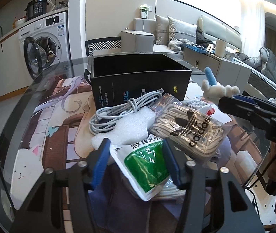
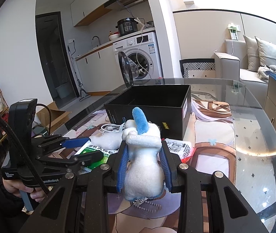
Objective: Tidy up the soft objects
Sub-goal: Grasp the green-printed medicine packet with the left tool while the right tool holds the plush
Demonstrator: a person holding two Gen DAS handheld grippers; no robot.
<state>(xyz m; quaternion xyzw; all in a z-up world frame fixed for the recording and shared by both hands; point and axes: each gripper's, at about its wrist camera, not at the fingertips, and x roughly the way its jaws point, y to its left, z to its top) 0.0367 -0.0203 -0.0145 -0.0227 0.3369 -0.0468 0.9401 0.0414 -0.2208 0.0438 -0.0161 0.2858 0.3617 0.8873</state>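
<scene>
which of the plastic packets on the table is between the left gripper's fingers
The green-and-white pouch, between the left gripper. The adidas packet lies beyond the fingertips.

A round glass table [image 2: 254, 136] carries an illustrated mat [image 1: 46, 128]. On the mat sit a black open box [image 1: 138, 81], a coiled white cable [image 1: 114, 112], white foam [image 1: 130, 130] and packets.

Left wrist view: green-and-white pouch [image 1: 145, 167] has its lower edges hidden behind the blue pads; print at its top is cut by foam [image 1: 130, 128]. A white bundle [image 1: 171, 191] beneath it is mostly covered, identity unclear. Right wrist view: plush toy [image 2: 143, 155] blocks part of the black box [image 2: 151, 104]. Box lettering is too small to read.
</scene>
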